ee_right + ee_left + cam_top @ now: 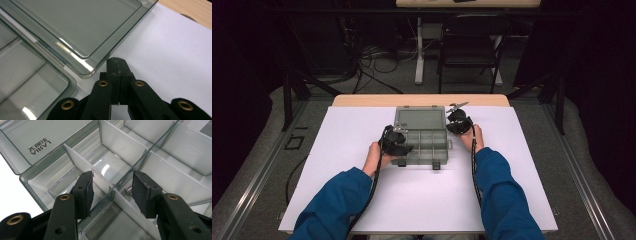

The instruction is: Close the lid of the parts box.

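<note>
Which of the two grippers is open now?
The left gripper: its jaws stand apart over the organizer box. The right gripper has its jaws pressed together.

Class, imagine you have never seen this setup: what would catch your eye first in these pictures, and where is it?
First, the clear compartment box lying open at the middle of the white table, its lid folded back on the far side. Next, the left gripper poised open over the box's dividers, a small screw beside one pad. The right gripper rests shut on the table by the lid's corner.
</note>
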The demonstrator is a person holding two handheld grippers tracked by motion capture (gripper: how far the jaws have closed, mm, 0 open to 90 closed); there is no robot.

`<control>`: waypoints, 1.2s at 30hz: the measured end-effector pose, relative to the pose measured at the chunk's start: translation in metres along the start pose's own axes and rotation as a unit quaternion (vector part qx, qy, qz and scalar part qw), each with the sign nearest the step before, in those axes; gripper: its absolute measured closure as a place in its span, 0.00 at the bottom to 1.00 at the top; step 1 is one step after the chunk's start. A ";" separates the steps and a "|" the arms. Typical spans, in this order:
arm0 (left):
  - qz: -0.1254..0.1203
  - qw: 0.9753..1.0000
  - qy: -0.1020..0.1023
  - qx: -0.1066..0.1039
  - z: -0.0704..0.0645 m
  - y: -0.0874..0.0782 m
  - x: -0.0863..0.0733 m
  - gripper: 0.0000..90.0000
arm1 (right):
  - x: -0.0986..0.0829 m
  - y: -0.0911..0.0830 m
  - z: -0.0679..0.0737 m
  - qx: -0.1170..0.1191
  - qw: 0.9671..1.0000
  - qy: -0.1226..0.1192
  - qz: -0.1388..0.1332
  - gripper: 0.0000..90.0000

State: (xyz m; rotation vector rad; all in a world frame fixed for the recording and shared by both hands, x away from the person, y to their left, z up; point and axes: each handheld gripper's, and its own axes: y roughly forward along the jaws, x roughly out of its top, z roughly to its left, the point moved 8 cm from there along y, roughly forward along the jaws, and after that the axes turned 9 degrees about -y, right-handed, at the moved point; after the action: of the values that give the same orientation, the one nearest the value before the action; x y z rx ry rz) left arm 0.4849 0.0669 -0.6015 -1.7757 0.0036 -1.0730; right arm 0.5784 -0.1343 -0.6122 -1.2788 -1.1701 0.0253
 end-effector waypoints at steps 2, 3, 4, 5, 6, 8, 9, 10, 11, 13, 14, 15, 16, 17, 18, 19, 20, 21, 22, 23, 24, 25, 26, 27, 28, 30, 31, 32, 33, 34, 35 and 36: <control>-0.001 1.000 0.005 0.004 0.000 0.000 0.000 0.58 | 0.000 0.001 -0.002 0.000 1.000 -0.002 -0.005 1.00; -0.001 1.000 0.005 0.003 0.000 0.000 0.000 0.58 | 0.000 0.001 -0.001 -0.001 1.000 0.007 -0.005 1.00; -0.001 1.000 0.005 0.004 0.000 0.000 0.000 0.58 | 0.001 0.002 -0.002 -0.002 1.000 0.005 -0.011 1.00; -0.002 1.000 0.005 0.004 0.000 0.000 0.000 0.58 | 0.001 0.002 -0.002 -0.003 1.000 0.008 -0.013 1.00; -0.001 1.000 0.005 0.004 0.000 0.000 0.000 0.58 | 0.001 0.002 -0.002 -0.003 1.000 0.009 -0.014 1.00; -0.002 1.000 0.005 0.004 0.000 0.000 0.000 0.58 | 0.001 0.002 -0.002 -0.002 1.000 0.012 -0.013 1.00; -0.002 1.000 0.004 0.003 0.000 0.000 0.000 0.58 | 0.001 0.002 -0.002 -0.002 1.000 0.013 -0.015 1.00; -0.002 1.000 0.005 0.005 0.000 0.000 0.000 0.58 | 0.002 0.002 -0.002 -0.002 1.000 0.014 -0.017 1.00; -0.002 1.000 0.005 0.005 0.000 0.000 0.000 0.58 | 0.002 0.002 -0.002 -0.004 1.000 0.014 -0.020 1.00; -0.001 1.000 0.004 0.004 0.000 0.000 0.000 0.58 | 0.003 0.001 -0.002 -0.004 1.000 0.015 -0.022 1.00; -0.001 1.000 0.003 0.004 0.000 0.000 0.000 0.58 | 0.004 0.001 -0.002 -0.003 0.999 0.019 -0.031 1.00; -0.001 1.000 0.004 0.004 0.000 0.000 0.000 0.58 | 0.005 0.000 -0.002 -0.002 0.999 0.019 -0.034 1.00; -0.002 1.000 0.003 0.004 0.000 0.000 0.000 0.58 | 0.005 -0.001 -0.003 -0.003 0.999 0.018 -0.036 1.00; -0.001 1.000 0.004 0.004 0.000 0.000 0.000 0.58 | 0.006 -0.002 -0.003 -0.003 0.999 0.023 -0.036 1.00; -0.002 1.000 0.003 0.004 -0.001 0.000 0.000 0.58 | 0.008 -0.002 -0.004 -0.003 0.999 0.024 -0.042 1.00; -0.002 1.000 0.003 0.004 -0.001 0.000 0.000 0.58 | 0.009 -0.004 -0.004 -0.005 0.999 0.024 -0.041 1.00; -0.002 1.000 0.003 0.004 -0.001 0.000 0.000 0.58 | 0.010 -0.005 -0.005 -0.005 0.999 0.025 -0.046 1.00; -0.002 1.000 0.003 0.005 -0.001 0.000 0.000 0.58 | 0.011 -0.006 -0.005 -0.004 0.999 0.024 -0.048 1.00; -0.002 1.000 0.003 0.005 -0.001 0.000 0.000 0.58 | 0.012 -0.007 -0.006 -0.006 0.998 0.026 -0.050 1.00; -0.002 1.000 0.003 0.005 -0.001 0.000 0.000 0.58 | 0.013 -0.008 -0.006 -0.005 0.998 0.025 -0.052 1.00; -0.002 1.000 0.003 0.005 -0.001 0.000 0.000 0.58 | 0.013 -0.008 -0.006 -0.006 0.998 0.023 -0.053 1.00; -0.002 1.000 0.003 0.005 -0.001 0.000 0.000 0.58 | 0.014 -0.009 -0.006 -0.006 0.998 0.024 -0.054 1.00; -0.002 1.000 0.003 0.005 -0.001 0.000 0.000 0.58 | 0.014 -0.009 -0.006 -0.007 0.998 0.025 -0.056 1.00; -0.001 1.000 0.003 0.005 -0.001 0.000 0.000 0.58 | 0.014 -0.010 -0.006 -0.006 0.998 0.028 -0.057 1.00; -0.001 1.000 0.003 0.006 -0.001 0.000 0.000 0.58 | 0.015 -0.010 -0.006 -0.007 0.998 0.029 -0.059 1.00; -0.001 1.000 0.003 0.006 -0.001 0.000 0.000 0.58 | 0.015 -0.010 -0.006 -0.008 0.998 0.027 -0.061 1.00; -0.001 1.000 0.003 0.006 -0.001 0.000 0.000 0.57 | 0.015 -0.011 -0.006 -0.007 0.998 0.027 -0.062 1.00; -0.002 1.000 0.003 0.006 -0.001 0.000 0.000 0.58 | 0.016 -0.011 -0.007 -0.009 0.997 0.027 -0.066 1.00; -0.001 1.000 0.003 0.006 -0.001 0.000 0.000 0.57 | 0.016 -0.011 -0.007 -0.009 0.998 0.026 -0.064 1.00; -0.001 1.000 0.003 0.006 -0.001 0.000 0.000 0.57 | 0.016 -0.012 -0.007 -0.009 0.997 0.027 -0.065 1.00; -0.002 1.000 0.002 0.006 -0.001 0.000 0.000 0.58 | 0.016 -0.013 -0.007 -0.009 0.997 0.029 -0.066 1.00; -0.001 1.000 0.002 0.006 -0.001 0.000 0.000 0.57 | 0.017 -0.013 -0.007 -0.010 0.997 0.030 -0.069 1.00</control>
State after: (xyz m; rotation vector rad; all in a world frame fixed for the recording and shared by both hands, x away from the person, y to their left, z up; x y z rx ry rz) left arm 0.4845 0.0663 -0.6019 -1.7632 -0.0023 -1.0771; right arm 0.5836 -0.1341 -0.5905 -1.2058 -1.2062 -0.1261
